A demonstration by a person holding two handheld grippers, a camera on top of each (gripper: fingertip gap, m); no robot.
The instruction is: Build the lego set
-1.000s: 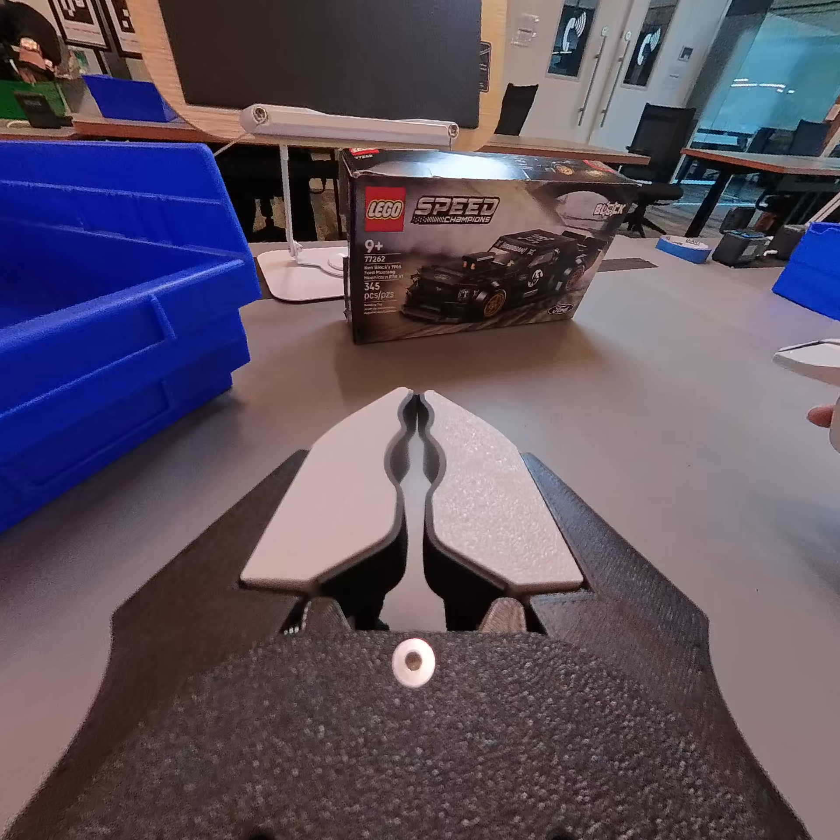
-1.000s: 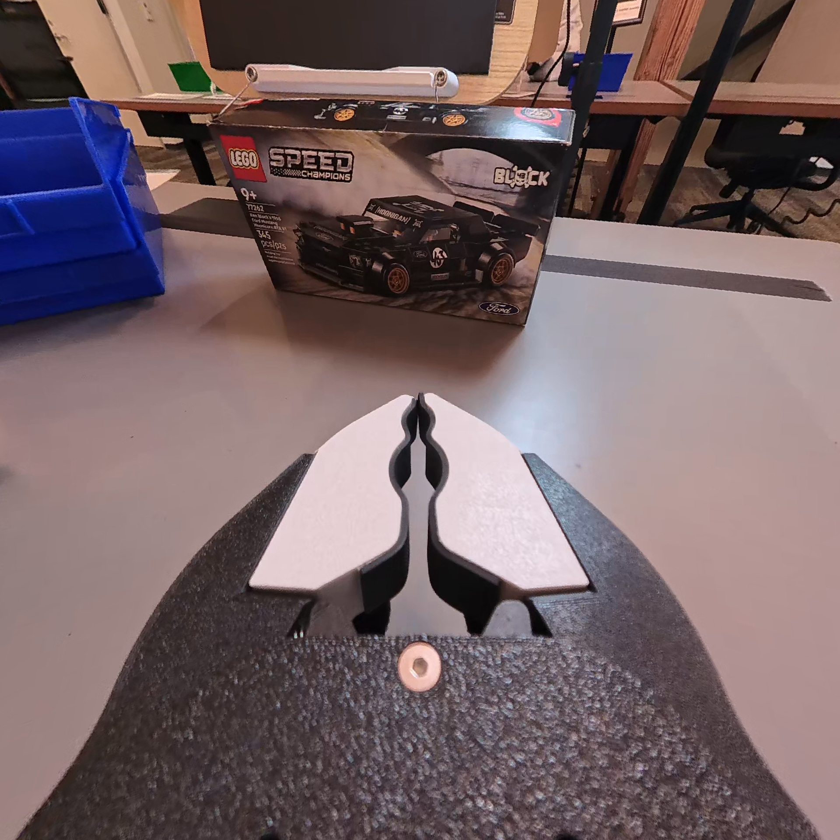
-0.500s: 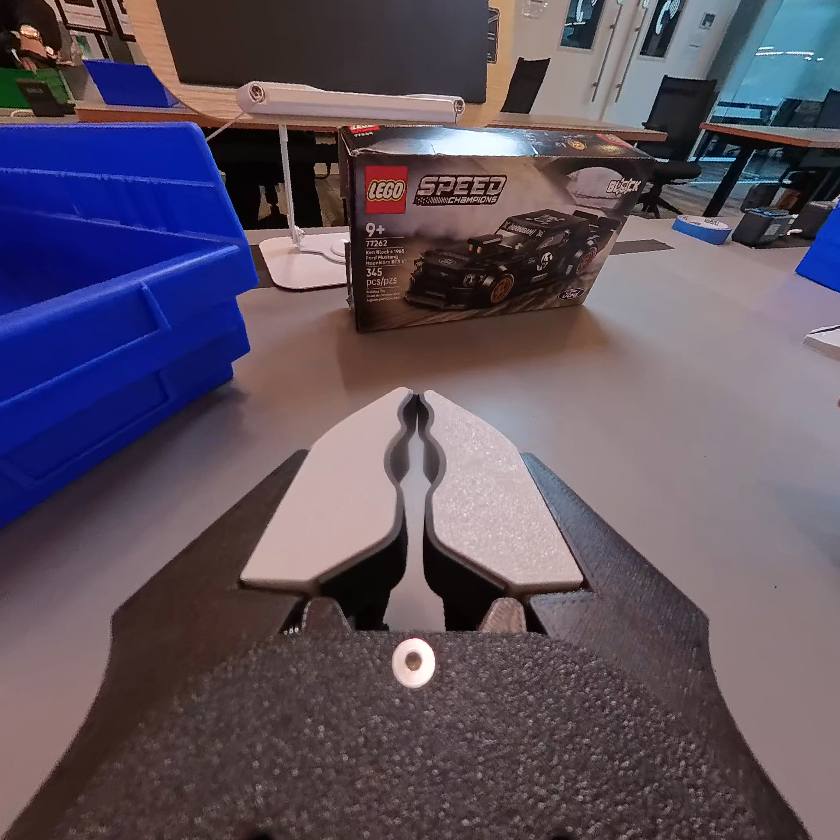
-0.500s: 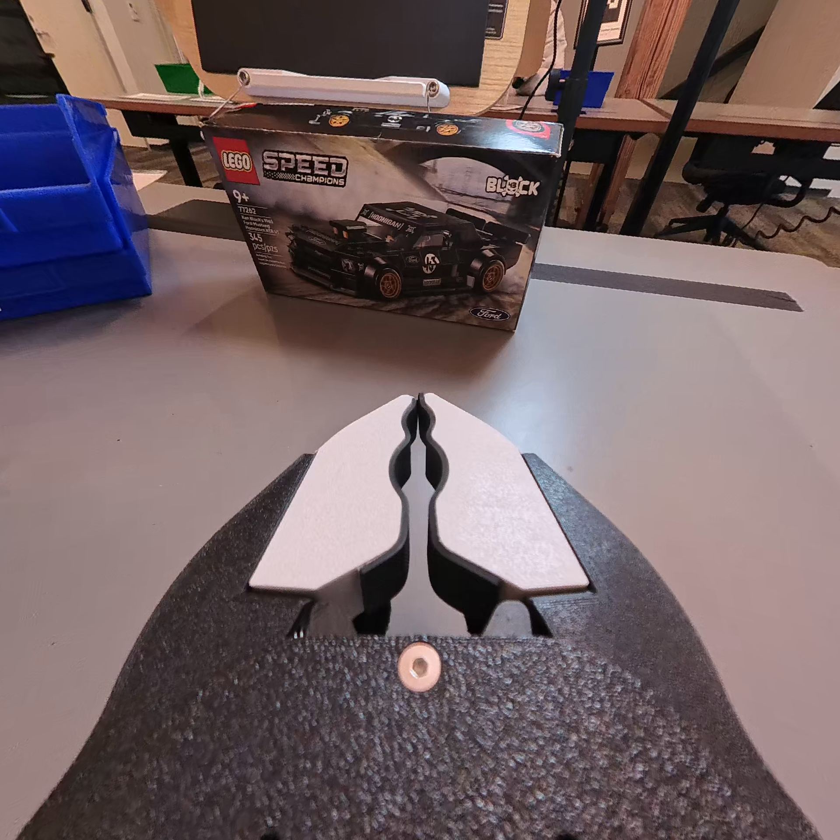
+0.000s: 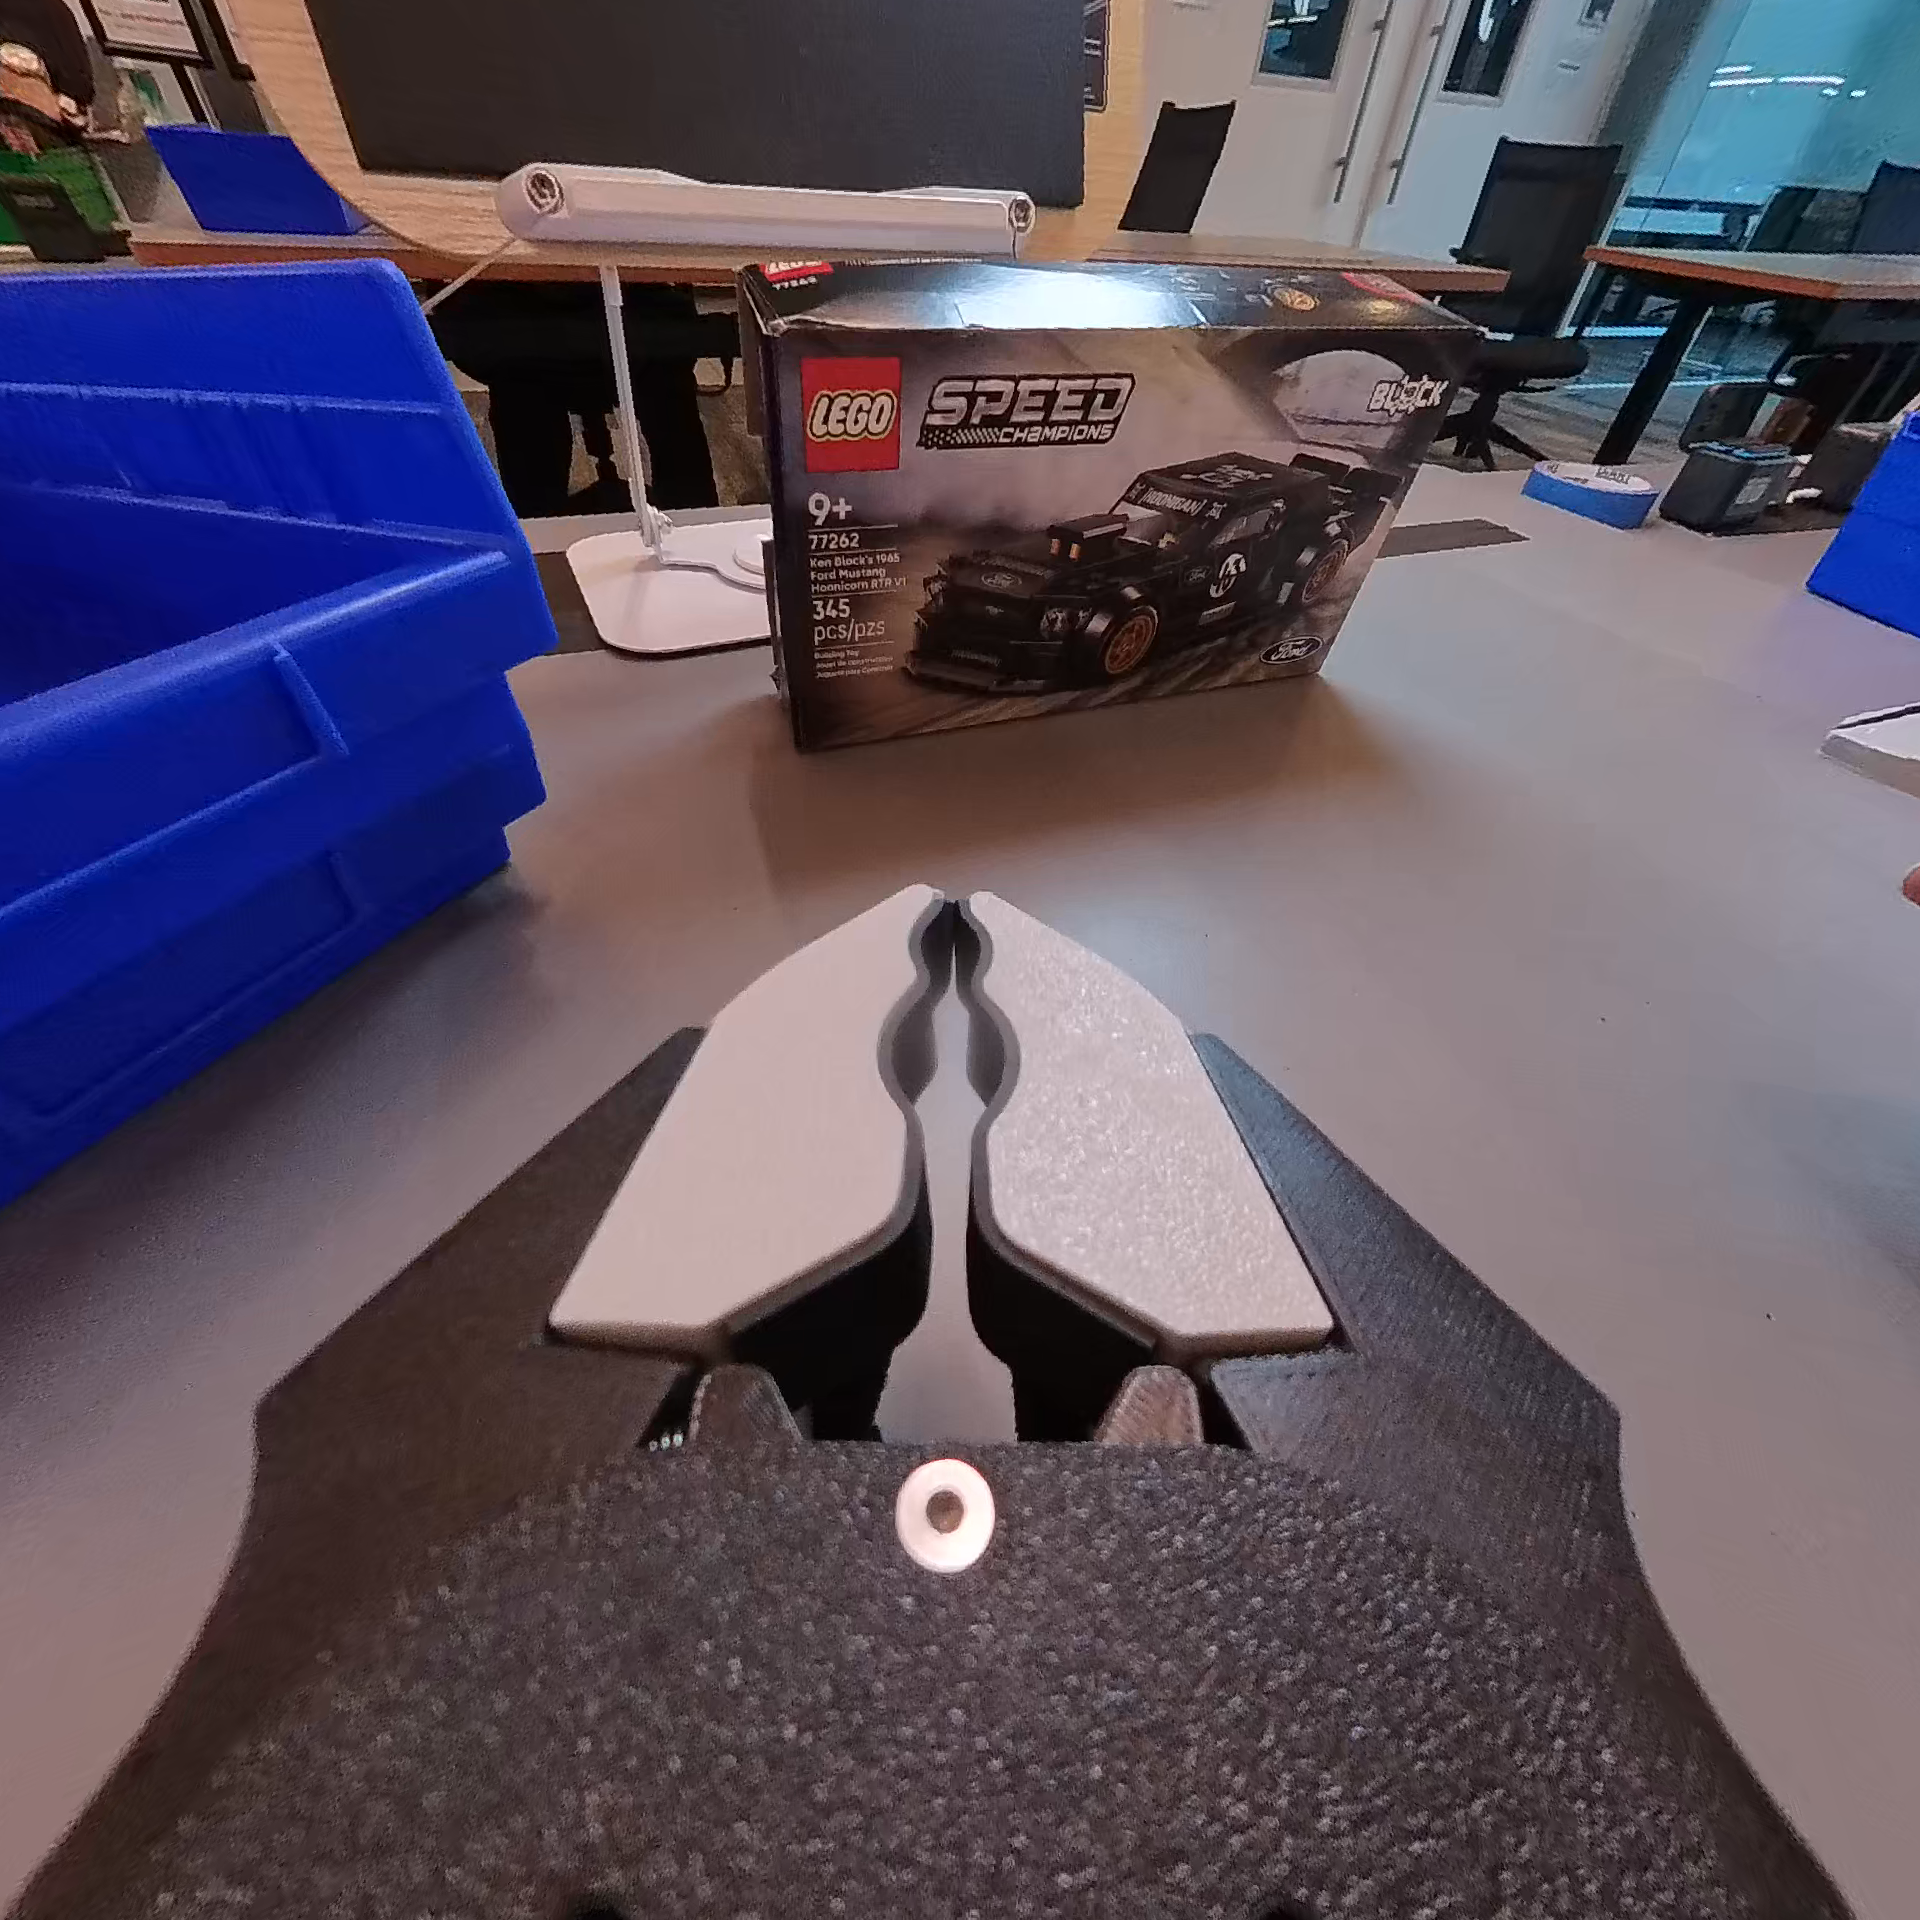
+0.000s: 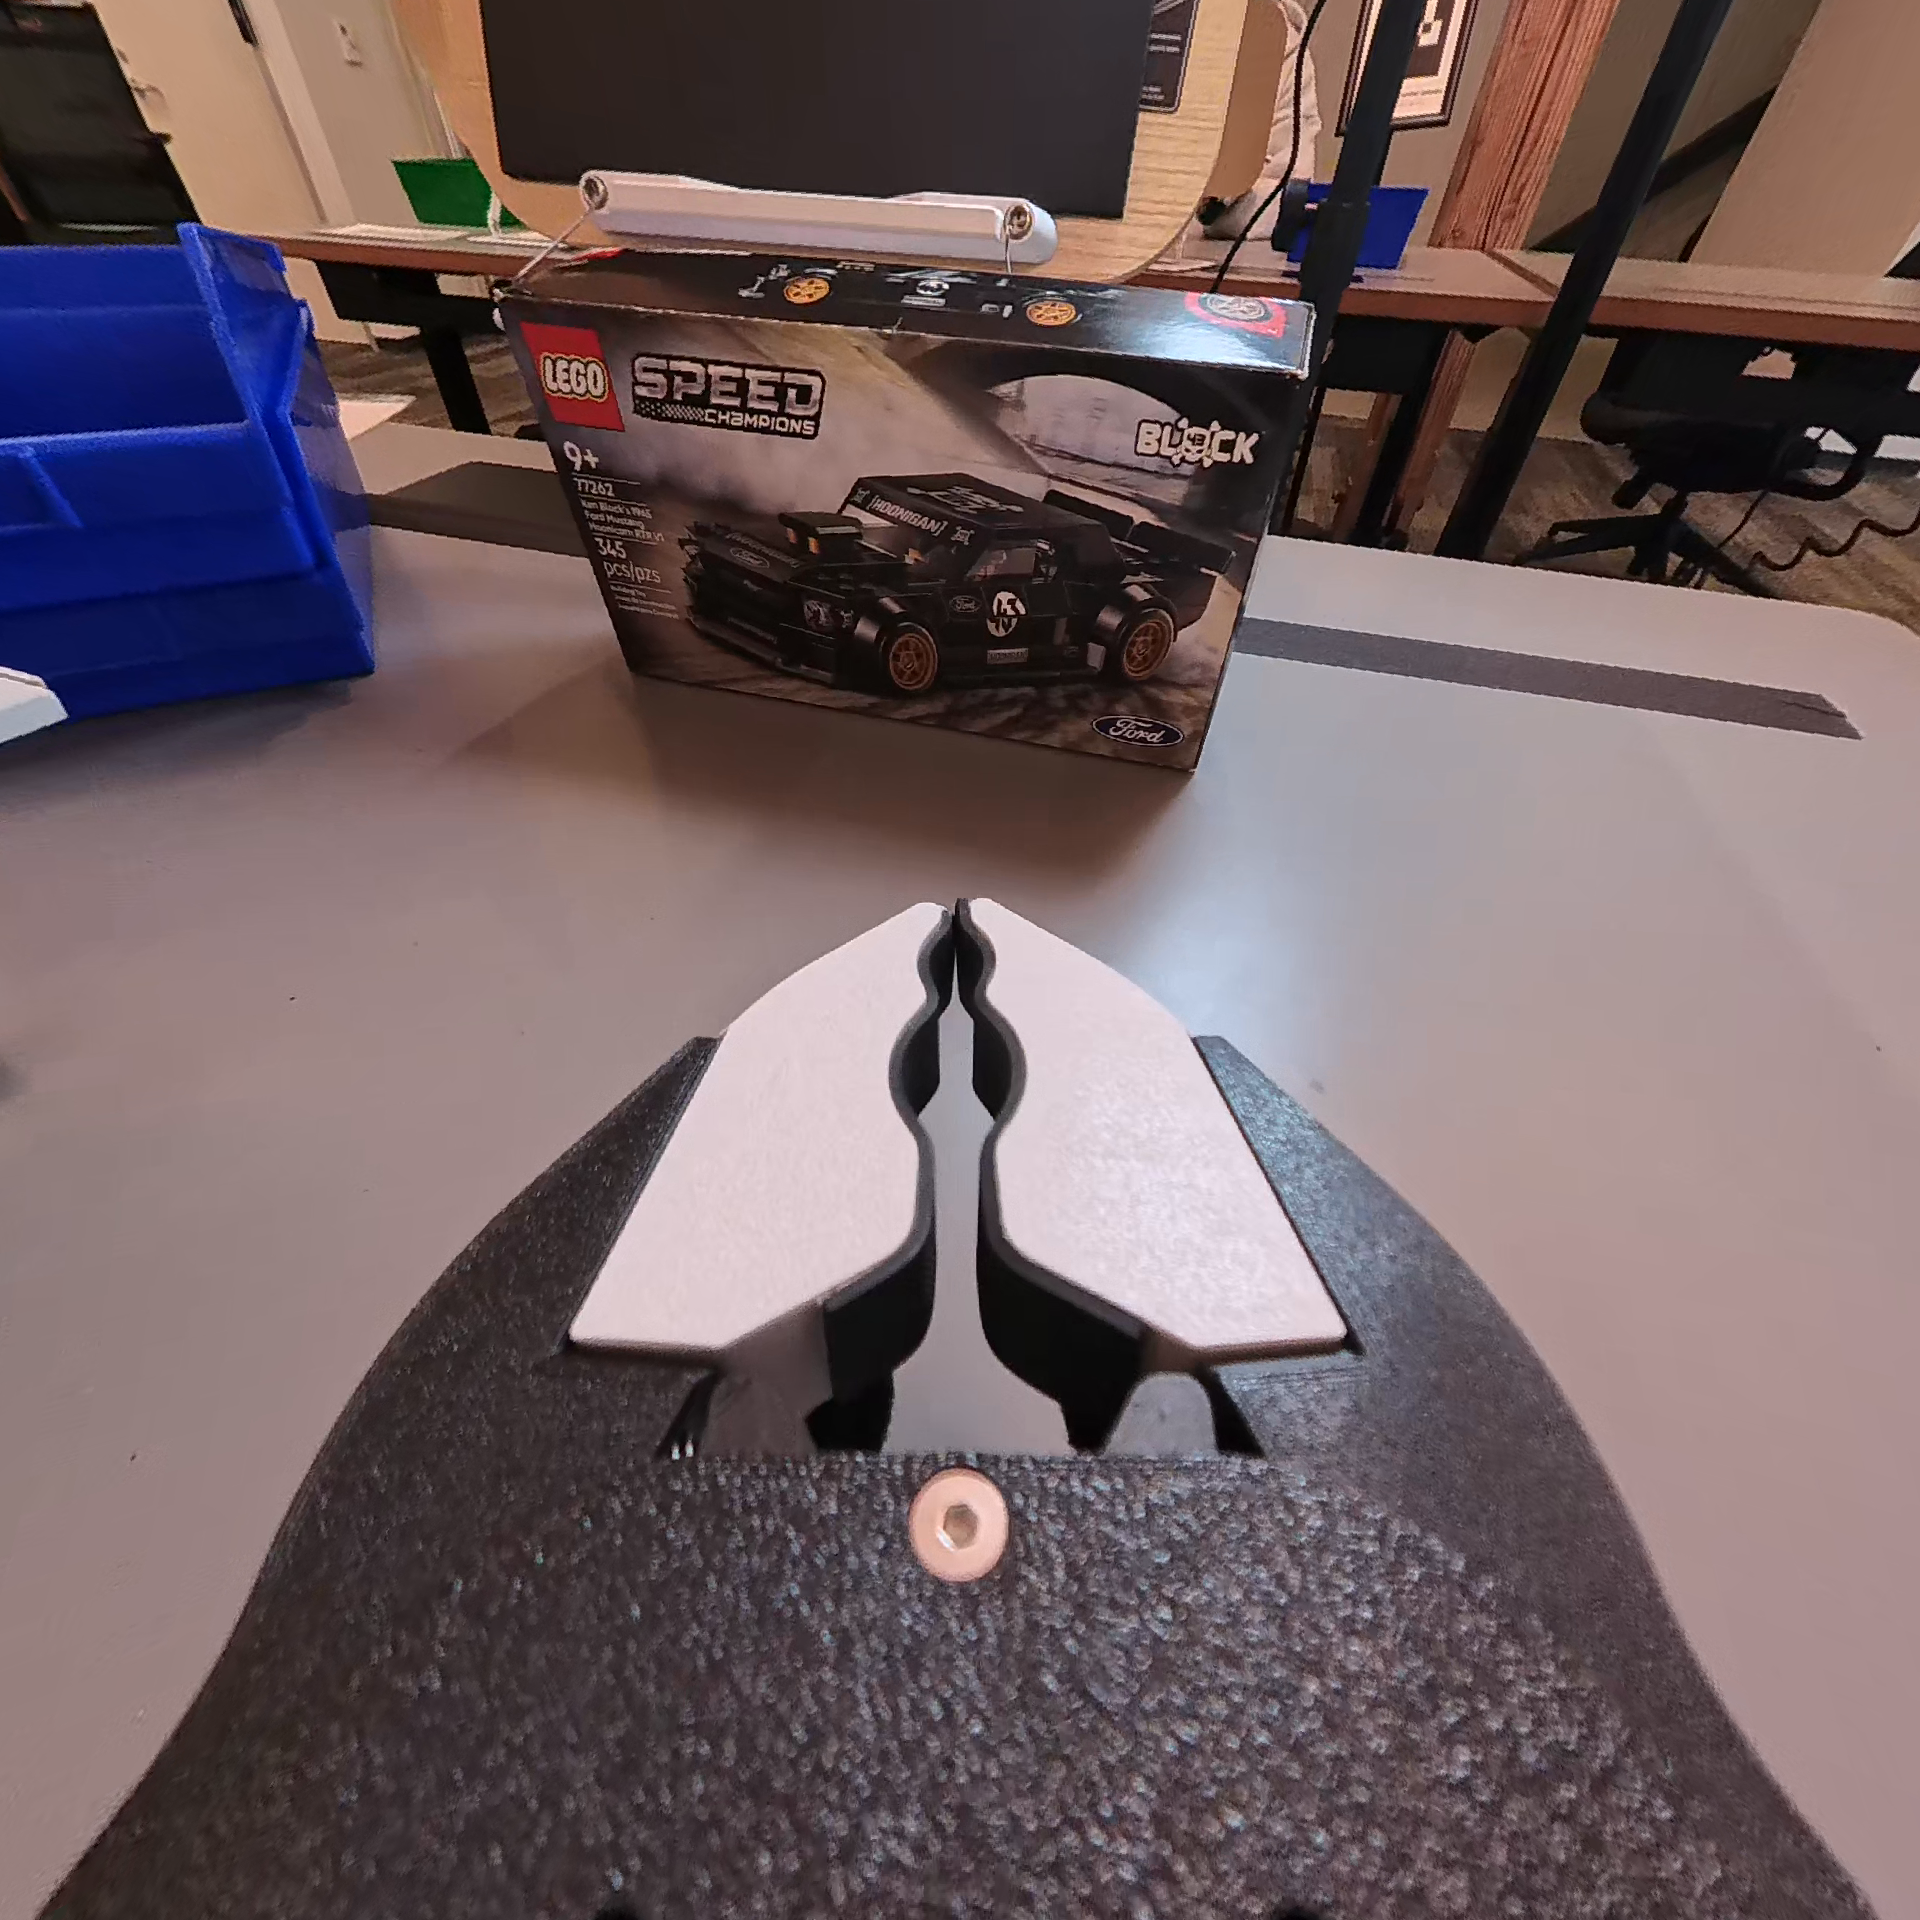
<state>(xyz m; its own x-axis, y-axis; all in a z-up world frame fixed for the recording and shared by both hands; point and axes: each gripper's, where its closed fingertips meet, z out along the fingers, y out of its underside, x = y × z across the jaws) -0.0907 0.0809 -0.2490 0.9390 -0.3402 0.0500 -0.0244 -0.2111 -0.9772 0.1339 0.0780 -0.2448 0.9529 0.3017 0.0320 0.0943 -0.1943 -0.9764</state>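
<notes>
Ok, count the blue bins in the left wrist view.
3: big bin at left, cropped bin at the right edge, small bin on the far desk. Others may be hidden.

Evenly lit by soft indoor light from above. Soft shadow cast forward of the lego box [image 5: 1091,520] onto the grey table [image 5: 1455,987]. Mild sheen on the box top [image 6: 935,301]. Strong wide-angle bending at the edges. Sharp throughout, slightly soft in the far background.
</notes>
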